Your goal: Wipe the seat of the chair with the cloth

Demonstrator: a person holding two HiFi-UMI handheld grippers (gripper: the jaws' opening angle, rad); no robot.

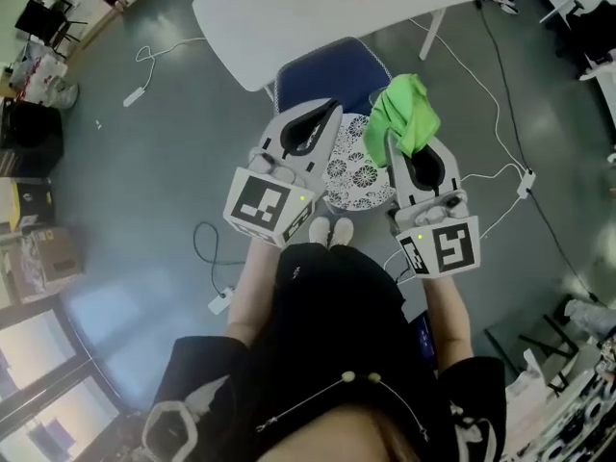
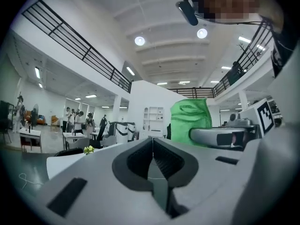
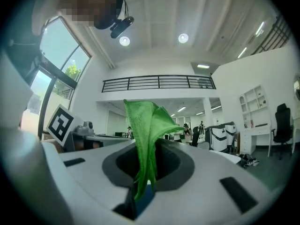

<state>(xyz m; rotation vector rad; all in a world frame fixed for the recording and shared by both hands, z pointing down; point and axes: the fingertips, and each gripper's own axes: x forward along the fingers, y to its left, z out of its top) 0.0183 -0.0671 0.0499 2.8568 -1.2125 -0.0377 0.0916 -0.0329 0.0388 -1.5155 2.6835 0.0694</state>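
Observation:
The chair has a blue back [image 1: 332, 70] and a seat [image 1: 354, 176] covered in a black-and-white flower pattern; it stands right in front of me, half hidden by both grippers. A bright green cloth [image 1: 404, 114] [image 3: 147, 125] sticks up from my right gripper [image 1: 393, 141] [image 3: 149, 149], which is shut on it. My left gripper [image 1: 332, 109] [image 2: 152, 142] is shut with nothing in it, held beside the right one above the seat's left part. Both gripper views tilt up toward the ceiling. In the left gripper view, the cloth [image 2: 187, 118] and the right gripper [image 2: 220, 137] show at the right.
A white table [image 1: 318, 8] stands just behind the chair. Cables and a power strip [image 1: 135, 96] lie on the grey floor at left, another strip [image 1: 526, 183] at right. Boxes [image 1: 48, 248] and a black case [image 1: 29, 138] sit along the left edge. My shoes [image 1: 332, 231] touch the seat's front.

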